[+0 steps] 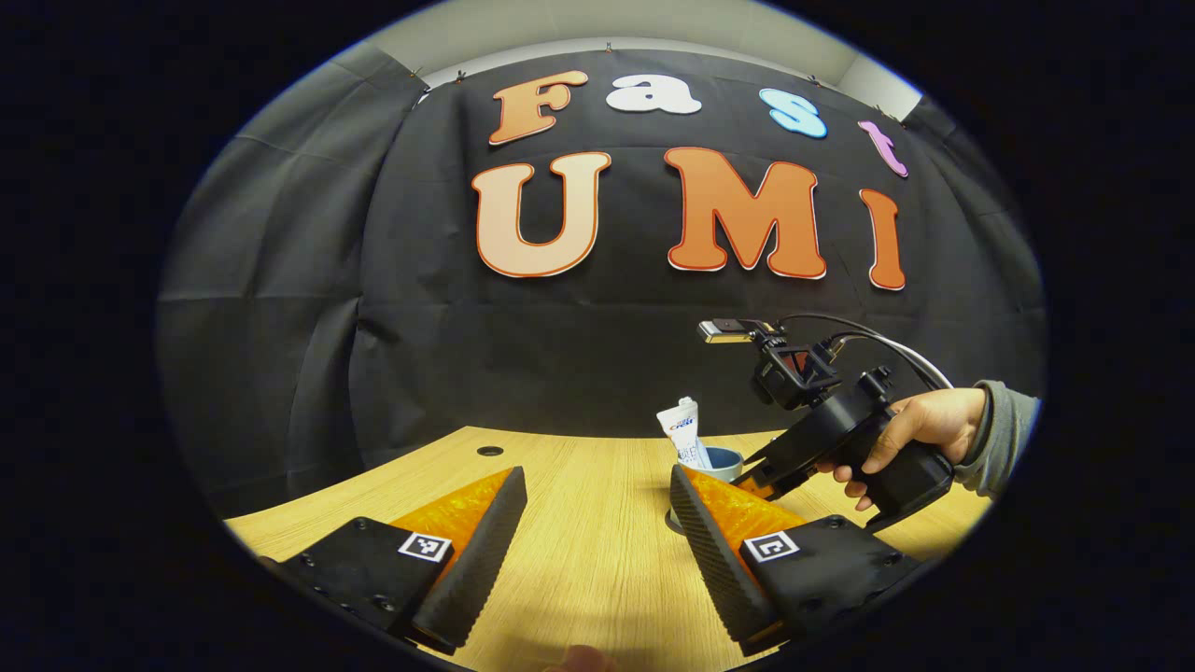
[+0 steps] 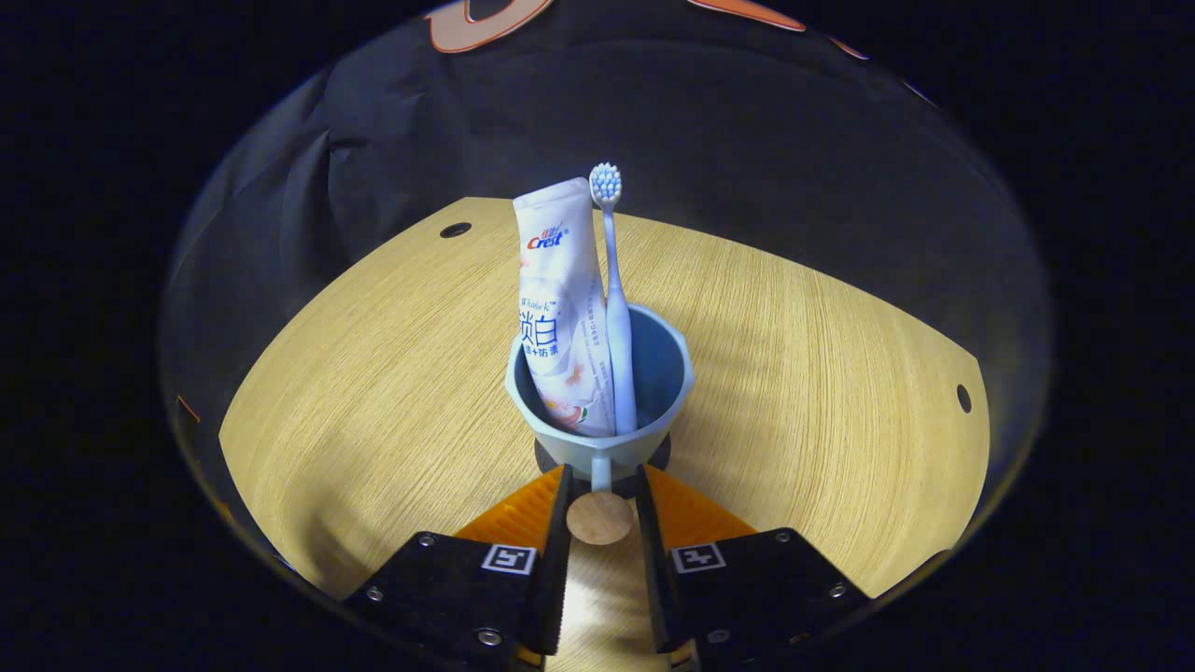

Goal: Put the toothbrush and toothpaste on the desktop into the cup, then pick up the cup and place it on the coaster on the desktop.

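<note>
Blue faceted cup (image 2: 597,392) holds toothpaste (image 2: 560,308), toothbrush (image 2: 616,308) upright

toothpaste tube (image 2: 563,308): red-and-blue "Crest" brand mark near its top | Chinese characters printed lower down | same tube (image 1: 686,431), print too small to read

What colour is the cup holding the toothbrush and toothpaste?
Light blue. The cup shows best in the right gripper view.
</note>
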`<state>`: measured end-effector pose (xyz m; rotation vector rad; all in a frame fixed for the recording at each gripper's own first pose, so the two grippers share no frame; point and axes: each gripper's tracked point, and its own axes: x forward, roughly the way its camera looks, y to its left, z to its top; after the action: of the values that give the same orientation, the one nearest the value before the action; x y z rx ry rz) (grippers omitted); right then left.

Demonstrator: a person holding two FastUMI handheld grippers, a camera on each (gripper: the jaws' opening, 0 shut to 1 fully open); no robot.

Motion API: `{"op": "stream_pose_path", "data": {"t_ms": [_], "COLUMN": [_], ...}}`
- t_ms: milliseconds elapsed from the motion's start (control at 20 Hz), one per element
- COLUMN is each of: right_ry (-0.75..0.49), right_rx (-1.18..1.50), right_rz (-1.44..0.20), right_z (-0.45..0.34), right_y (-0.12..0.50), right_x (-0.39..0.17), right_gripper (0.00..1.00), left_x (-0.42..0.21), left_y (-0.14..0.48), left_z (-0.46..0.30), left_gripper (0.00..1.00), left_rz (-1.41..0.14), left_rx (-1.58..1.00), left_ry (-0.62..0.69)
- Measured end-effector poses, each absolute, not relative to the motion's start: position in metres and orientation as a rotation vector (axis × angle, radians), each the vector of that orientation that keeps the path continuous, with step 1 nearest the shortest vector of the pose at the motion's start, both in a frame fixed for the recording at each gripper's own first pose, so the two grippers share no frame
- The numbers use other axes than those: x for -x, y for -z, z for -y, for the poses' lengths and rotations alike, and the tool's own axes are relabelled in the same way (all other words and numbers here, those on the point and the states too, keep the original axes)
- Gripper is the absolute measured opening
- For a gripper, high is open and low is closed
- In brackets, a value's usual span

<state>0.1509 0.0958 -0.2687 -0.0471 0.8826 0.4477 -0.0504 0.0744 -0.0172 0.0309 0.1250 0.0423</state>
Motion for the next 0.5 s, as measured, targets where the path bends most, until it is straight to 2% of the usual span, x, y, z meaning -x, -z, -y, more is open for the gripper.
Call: {"op": "stream_pose_path", "data": {"t_ms": [50,350,500], "right_ry": [-0.455,-0.449,-0.429], "right_rx": [0.042,-0.005,-0.025], "right_rz": [-0.870,-0.727,-0.634], "right_z": [-0.096,-0.077,-0.058], "right_y": [0.265,0.222,0.197], "right_x": [-0.149,-0.146,-0.148], "right_gripper": [0.46,0.67,0.75], "left_x": [0.051,0.045,0.042], "left_y": [0.017,0.018,0.014], "left_z": [-0.074,-0.067,-0.061], "left_gripper": [0.98,0.98,0.98], "left_rz": [-0.127,-0.137,-0.132], "left_rx": [-0.030,-0.041,-0.058], "left_ry": [-0.041,-0.038,-0.032]}}
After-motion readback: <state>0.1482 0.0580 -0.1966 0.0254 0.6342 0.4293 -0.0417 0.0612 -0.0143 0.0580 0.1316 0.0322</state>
